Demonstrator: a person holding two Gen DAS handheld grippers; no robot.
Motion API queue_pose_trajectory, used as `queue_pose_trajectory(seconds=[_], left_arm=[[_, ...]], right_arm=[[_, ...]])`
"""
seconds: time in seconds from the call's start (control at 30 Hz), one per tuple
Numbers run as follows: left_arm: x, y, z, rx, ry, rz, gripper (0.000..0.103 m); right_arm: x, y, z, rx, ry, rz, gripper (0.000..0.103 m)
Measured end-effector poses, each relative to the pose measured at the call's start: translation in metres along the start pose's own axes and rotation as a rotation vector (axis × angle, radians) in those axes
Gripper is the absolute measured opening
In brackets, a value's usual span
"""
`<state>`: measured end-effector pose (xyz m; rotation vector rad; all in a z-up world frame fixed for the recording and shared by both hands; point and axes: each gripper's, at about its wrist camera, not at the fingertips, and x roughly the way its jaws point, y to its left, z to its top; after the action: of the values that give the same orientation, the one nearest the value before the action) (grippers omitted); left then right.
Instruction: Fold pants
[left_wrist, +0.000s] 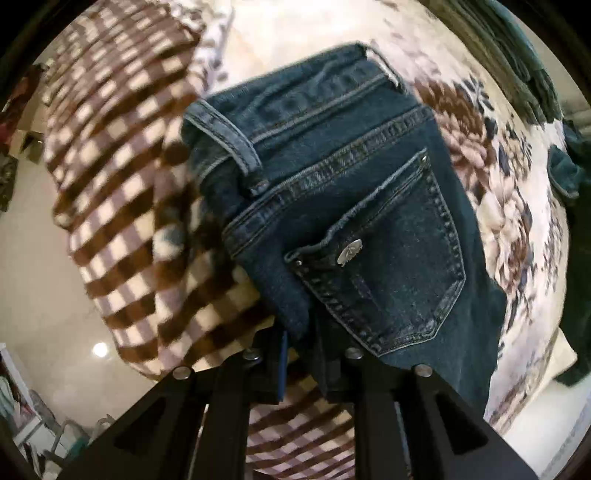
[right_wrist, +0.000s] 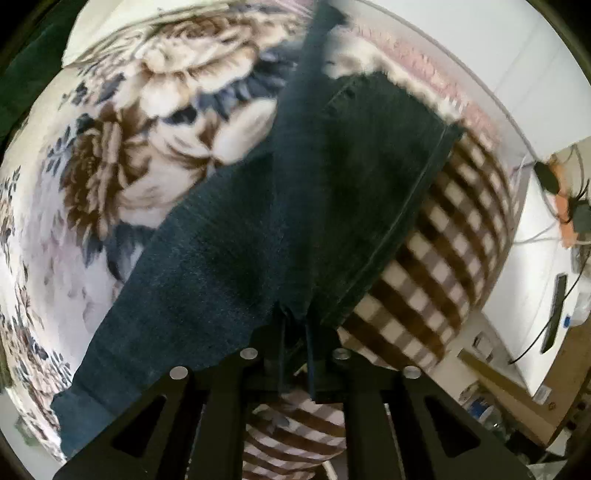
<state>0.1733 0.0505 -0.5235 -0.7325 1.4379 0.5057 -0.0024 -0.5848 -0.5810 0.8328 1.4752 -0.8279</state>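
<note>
Dark blue jeans hang in front of my left gripper, which is shut on the denim below a back pocket with a metal button; the waistband is at the far end. In the right wrist view my right gripper is shut on a fold of the same jeans. The dark fabric spreads away from the jaws over the bed. The fingertips of both grippers are hidden by the cloth.
A floral blanket covers the bed, with a brown checked border hanging at its edge; it also shows in the right wrist view. Dark green clothes lie at the far right. A white desk with cables stands beside the bed.
</note>
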Motion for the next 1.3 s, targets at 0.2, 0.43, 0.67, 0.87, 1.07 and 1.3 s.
queue_pose_trajectory(seconds=[0.2, 0.43, 0.67, 0.87, 1.07, 1.3], left_arm=[[-0.05, -0.062, -0.038, 0.162, -0.15, -0.002, 0.056], [-0.056, -0.186, -0.12, 0.571, -0.169, -0.039, 0.08], [0.019, -0.294, -0.223, 0.934, -0.039, 0.002, 0.08], [0.092, -0.305, -0.272, 1.089, 0.002, 0.106, 0.081], [0.107, -0.298, -0.268, 1.072, -0.033, 0.052, 0.103], [0.109, -0.285, -0.28, 1.092, -0.101, 0.017, 0.103]], right_arm=[[-0.008, -0.019, -0.003, -0.023, 0.011, 0.141, 0.058], [-0.06, -0.074, 0.009, 0.023, -0.112, 0.152, 0.058], [-0.058, -0.137, 0.052, 0.253, -0.139, 0.202, 0.058], [-0.012, -0.17, 0.079, 0.4, -0.138, 0.279, 0.051], [0.014, -0.15, 0.09, 0.288, -0.188, 0.244, 0.012], [0.002, -0.132, 0.079, 0.179, -0.229, 0.09, 0.01]])
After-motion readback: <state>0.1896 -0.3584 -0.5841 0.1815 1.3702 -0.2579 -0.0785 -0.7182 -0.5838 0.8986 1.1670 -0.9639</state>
